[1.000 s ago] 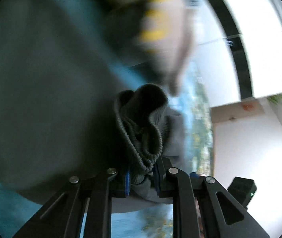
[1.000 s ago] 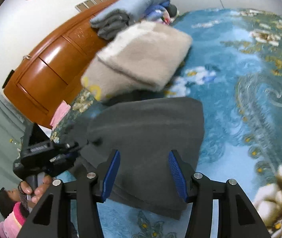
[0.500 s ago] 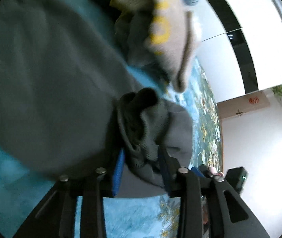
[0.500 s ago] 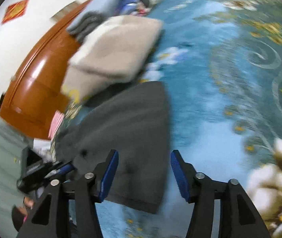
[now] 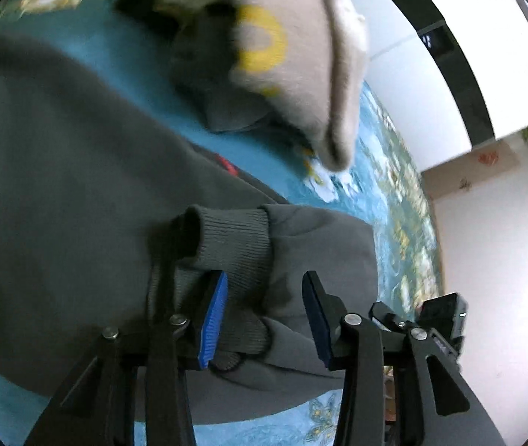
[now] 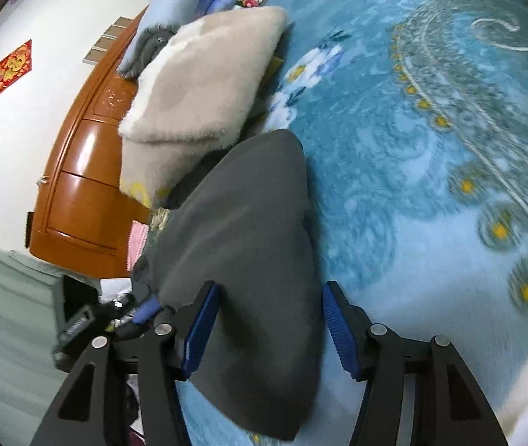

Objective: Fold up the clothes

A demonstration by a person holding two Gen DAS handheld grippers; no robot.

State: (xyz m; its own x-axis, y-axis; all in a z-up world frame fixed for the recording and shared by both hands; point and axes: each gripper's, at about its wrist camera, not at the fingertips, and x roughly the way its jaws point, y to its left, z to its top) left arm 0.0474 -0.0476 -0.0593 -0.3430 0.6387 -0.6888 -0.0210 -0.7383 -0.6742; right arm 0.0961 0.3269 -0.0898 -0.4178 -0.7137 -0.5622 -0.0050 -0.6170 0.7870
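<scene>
A dark grey sweatshirt (image 5: 59,171) lies on the blue floral bedspread (image 5: 398,186). Its sleeve is folded over the body, and the ribbed cuff (image 5: 234,238) lies loose between the open jaws of my left gripper (image 5: 264,316). In the right wrist view the same sweatshirt (image 6: 249,245) lies folded into a narrow shape, and my right gripper (image 6: 271,323) hovers open over its near end, holding nothing. The left gripper (image 6: 115,316) shows at that view's lower left.
A folded beige fleece garment (image 6: 204,85) with yellow print lies beyond the sweatshirt; it also shows in the left wrist view (image 5: 293,55). Blue and grey clothes (image 6: 178,11) are piled behind it. An orange wooden headboard (image 6: 81,171) bounds the bed.
My left gripper was shut on the bunched cuff; it has opened and the cuff now lies flat on the sweatshirt. My right gripper stayed open and shifted slightly over the garment.
</scene>
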